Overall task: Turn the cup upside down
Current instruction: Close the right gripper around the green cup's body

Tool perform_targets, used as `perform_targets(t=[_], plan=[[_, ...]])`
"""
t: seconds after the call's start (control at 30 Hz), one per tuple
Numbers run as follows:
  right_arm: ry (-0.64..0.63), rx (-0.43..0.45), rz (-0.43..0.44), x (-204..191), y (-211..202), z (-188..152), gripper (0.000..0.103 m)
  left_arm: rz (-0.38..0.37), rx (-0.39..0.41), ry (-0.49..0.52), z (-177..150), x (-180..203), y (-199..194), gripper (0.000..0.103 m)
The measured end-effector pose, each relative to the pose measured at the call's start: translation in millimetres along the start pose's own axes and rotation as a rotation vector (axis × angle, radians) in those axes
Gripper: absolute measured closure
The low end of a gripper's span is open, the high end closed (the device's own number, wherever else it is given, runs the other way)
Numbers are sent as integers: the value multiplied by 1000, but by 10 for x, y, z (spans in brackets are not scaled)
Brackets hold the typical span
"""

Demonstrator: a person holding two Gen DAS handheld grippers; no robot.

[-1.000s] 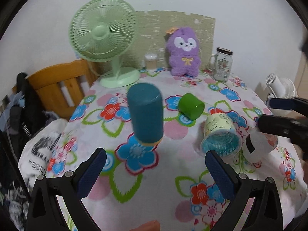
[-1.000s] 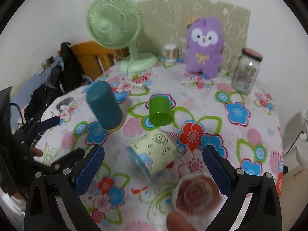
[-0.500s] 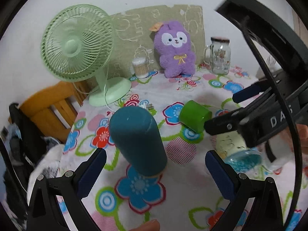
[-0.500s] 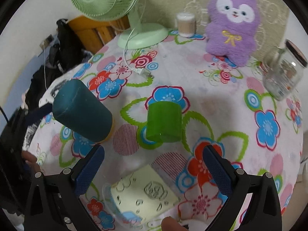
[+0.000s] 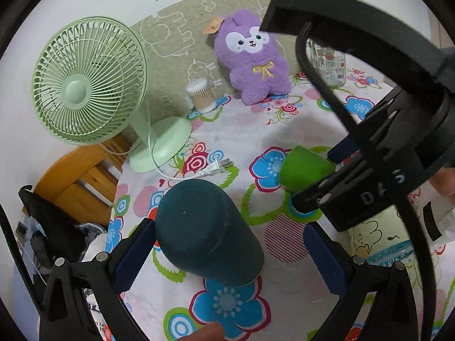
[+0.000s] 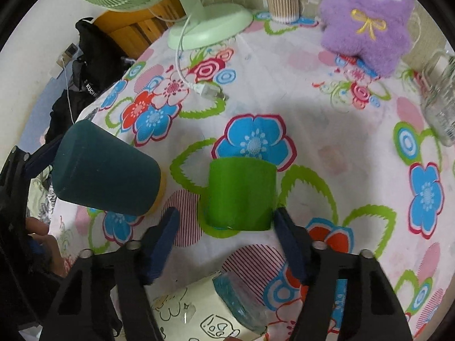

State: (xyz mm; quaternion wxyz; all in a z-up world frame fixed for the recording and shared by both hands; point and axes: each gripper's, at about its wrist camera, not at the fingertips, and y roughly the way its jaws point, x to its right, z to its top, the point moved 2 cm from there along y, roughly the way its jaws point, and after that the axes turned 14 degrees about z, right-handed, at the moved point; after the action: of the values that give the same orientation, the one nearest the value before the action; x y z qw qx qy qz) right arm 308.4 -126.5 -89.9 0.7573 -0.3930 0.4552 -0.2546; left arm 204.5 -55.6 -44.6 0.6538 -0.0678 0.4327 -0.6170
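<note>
So the left tongs point(image 5: 227, 244) are sitting spread around the dark teal cup point(image 5: 207, 233), which is standing upside down on the flowery bench point(image 5: 250, 130). A second ago those tongs were hanging well back from it; now the cup is filling the gap between the pads, with the left pad point(image 5: 133, 253) right up against its side and the right one not touching yet. Nothing is pinched.

Moving right, the green cup point(image 6: 241, 196) is lying on its side near the middle of the bench, and this is where the real change is happening: the right tongs point(image 6: 224, 241) are swinging in low over it. A second ago they were far off, with a pale yellow cartoon cup point(image 6: 196, 312) lying between them and the green one; now that cup is sitting under the tongs and the green cup's lower end is sitting just between the spread tips, the right tip about touching its edge.

My read: the teal one already looks flipped, so the green cup is probably next. Tongs need to go a bit deeper before squeezing, or it'll roll.
</note>
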Motion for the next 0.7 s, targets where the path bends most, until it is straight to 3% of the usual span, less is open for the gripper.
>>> perform_targets(t=[0.03, 0.3, 0.6, 0.63, 0.7], plan=[[3, -4, 5, 6, 7, -4, 49, 0, 0, 0, 1, 2, 6, 0], [-4, -4, -11, 2, 6, 6, 49, 5, -2, 14, -9, 17, -2, 0], [-20, 57, -1, -133, -219, -53, 51, 3, 14, 16, -27, 0, -86, 0], [-24, 62, 1, -156, -250, -70, 67, 3, 18, 18, -28, 0, -107, 0], [-24, 67, 15, -202, -316, -125, 69, -2, 26, 18, -31, -8, -161, 0]])
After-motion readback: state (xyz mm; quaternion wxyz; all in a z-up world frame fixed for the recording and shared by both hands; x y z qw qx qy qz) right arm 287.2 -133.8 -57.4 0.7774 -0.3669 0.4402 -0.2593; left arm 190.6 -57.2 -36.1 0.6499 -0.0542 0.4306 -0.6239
